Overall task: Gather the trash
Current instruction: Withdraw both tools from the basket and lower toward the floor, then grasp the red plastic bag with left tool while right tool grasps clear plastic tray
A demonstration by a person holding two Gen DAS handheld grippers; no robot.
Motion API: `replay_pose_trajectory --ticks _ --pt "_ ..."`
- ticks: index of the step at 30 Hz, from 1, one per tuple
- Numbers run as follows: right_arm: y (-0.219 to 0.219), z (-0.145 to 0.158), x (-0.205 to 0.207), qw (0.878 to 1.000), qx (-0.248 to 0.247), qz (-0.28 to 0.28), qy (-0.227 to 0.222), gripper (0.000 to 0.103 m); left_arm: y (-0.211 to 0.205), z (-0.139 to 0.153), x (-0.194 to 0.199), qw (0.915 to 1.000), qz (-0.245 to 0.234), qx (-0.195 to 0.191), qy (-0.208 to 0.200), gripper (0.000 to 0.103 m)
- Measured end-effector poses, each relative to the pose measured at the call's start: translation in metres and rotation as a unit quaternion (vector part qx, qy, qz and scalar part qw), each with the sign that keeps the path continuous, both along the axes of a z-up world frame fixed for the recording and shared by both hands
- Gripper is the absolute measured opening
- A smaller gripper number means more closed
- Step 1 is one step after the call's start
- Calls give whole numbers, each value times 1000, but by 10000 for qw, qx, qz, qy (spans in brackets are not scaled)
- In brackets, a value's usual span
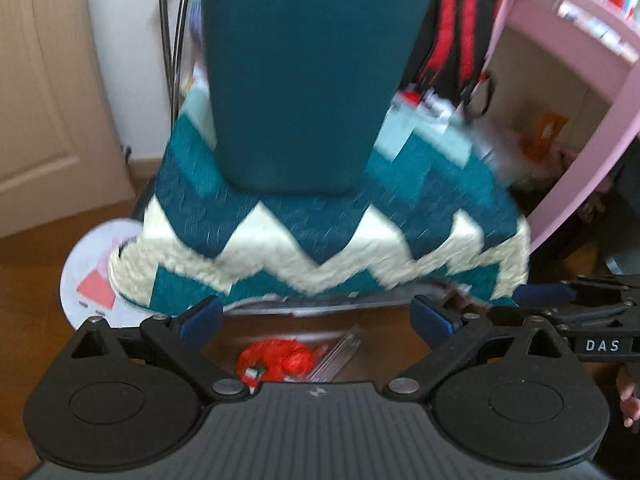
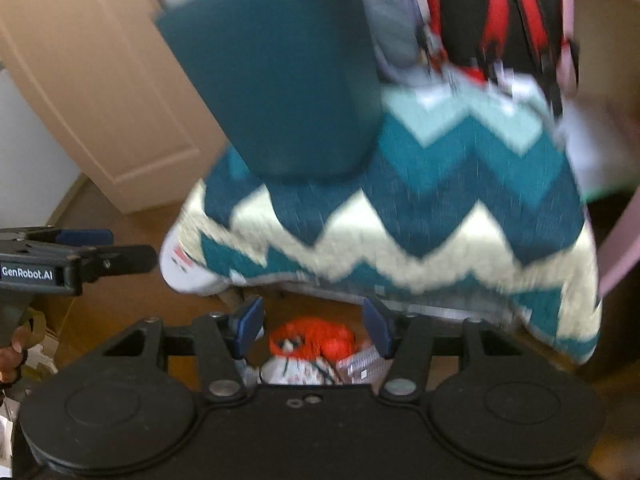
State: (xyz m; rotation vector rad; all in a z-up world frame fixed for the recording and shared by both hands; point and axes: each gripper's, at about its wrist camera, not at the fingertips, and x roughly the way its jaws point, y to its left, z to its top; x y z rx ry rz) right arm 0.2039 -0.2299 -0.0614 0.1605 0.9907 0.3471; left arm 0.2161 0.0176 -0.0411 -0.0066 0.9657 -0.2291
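Left gripper: spread wide, empty | Right gripper: parted around red wrapper on floor, seemingly lined up to pinch it | chair blanket overhangs.

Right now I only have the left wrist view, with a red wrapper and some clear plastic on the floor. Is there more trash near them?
Observer: Yes. The right wrist view shows a crumpled white piece lying against the red wrapper, on the near side.
Operator: Is the right hand-held gripper ready to grab?
Observer: The right hand-held gripper is open. In its own view the red wrapper sits between its two fingers, not yet pinched.
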Motion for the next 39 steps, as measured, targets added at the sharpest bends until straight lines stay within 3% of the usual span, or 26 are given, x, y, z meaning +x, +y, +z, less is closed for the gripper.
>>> replay_pose_trajectory --ticks 9,17,21,33,39 --pt "2 -124 37 9917 9 -646 1112 55 -8 -118 39 9958 -284 364 793 100" --pt "0 -218 70 9744 89 -1163 1922 55 -29 -213 59 9801 -950 763 1569 100" --pt "-2 -261 86 9655 129 -1462 2150 55 -40 -250 71 9728 -1403 1040 1524 100" --pt "-9 -362 136 9367 305 -2199 2706 55 -81 -370 88 9325 -2694 1891 1486 100" --pt "-12 -393 145 9193 -18 -2764 2800 55 -87 -403 103 9252 -2913 1965 1436 100"
